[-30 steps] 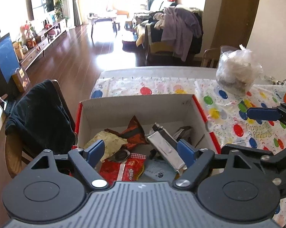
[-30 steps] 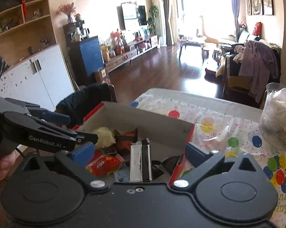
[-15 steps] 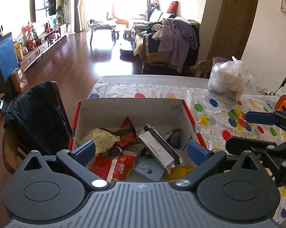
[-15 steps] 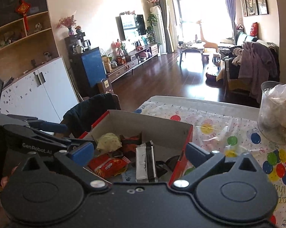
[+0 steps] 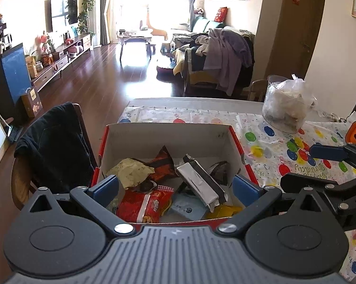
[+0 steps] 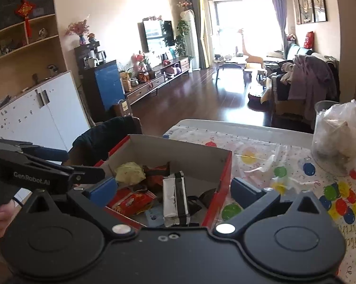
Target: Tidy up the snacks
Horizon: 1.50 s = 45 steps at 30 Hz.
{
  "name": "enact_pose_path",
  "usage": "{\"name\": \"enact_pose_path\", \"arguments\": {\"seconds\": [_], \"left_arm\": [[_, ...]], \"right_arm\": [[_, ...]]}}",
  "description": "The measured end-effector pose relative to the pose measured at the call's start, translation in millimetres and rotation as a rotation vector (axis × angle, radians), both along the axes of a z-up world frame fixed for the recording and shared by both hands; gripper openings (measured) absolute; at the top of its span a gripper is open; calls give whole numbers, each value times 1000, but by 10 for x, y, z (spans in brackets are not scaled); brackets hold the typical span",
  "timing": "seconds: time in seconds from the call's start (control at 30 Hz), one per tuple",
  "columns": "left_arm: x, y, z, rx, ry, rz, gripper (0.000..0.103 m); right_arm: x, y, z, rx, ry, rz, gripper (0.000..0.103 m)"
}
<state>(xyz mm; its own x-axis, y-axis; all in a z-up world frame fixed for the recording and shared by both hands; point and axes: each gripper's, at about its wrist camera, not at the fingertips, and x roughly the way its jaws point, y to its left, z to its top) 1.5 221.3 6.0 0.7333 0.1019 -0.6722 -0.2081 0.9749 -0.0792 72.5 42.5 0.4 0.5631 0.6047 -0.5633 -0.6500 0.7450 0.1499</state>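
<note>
Red-sided cardboard, white within: an open box (image 5: 168, 139) of snacks sits on a table covered by a balloon-print cloth (image 5: 277, 151), directly ahead of and below the left gripper (image 5: 175, 187), whose blue-padded fingers are spread wide and hold nothing.

Between those fingers lies a silver-and-black wrapped bar (image 5: 198, 182), tilted, its near end resting over a pale blue packet (image 5: 186, 207). Toward the left finger are a red snack bag (image 5: 144, 204) and, just beyond it, a crumpled yellow wrapper (image 5: 134, 171). An orange-and-black packet (image 5: 162, 163) stands up behind the wrapper, near the box's far wall. A dark wrapper (image 5: 219, 171) sits just inside the right finger, with a yellow packet (image 5: 225, 210) at the near right corner.

The right gripper (image 6: 174, 188) hangs over the box's right near corner, fingers likewise wide apart and empty; its left finger is above the red bag, its right finger above the tablecloth outside the red wall. The same silver bar (image 6: 175, 196) lies straight ahead between its fingers.

Each gripper appears in the other's view: the right one to the left gripper's right, over the cloth, and the left one to the right gripper's left.

A clear plastic bag (image 5: 285, 106) of pale contents stands well beyond the box, to the far right. A chair draped in dark clothing (image 5: 52, 146) sits left of the box.
</note>
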Motion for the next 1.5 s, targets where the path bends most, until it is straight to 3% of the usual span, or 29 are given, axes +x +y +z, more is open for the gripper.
{"name": "enact_pose_path", "arguments": {"seconds": [0.43, 0.8, 1.07, 1.5], "left_arm": [[-53, -66, 24, 44, -18, 14, 103], [-36, -96, 0, 49, -11, 22, 103], [-51, -93, -11, 51, -11, 30, 103], [-50, -66, -66, 26, 11, 41, 103]], "right_arm": [[29, -86, -39, 33, 59, -14, 103], [27, -63, -44, -3, 48, -33, 103], [-40, -33, -14, -44, -41, -58, 103], [-26, -15, -28, -46, -18, -67, 103]]}}
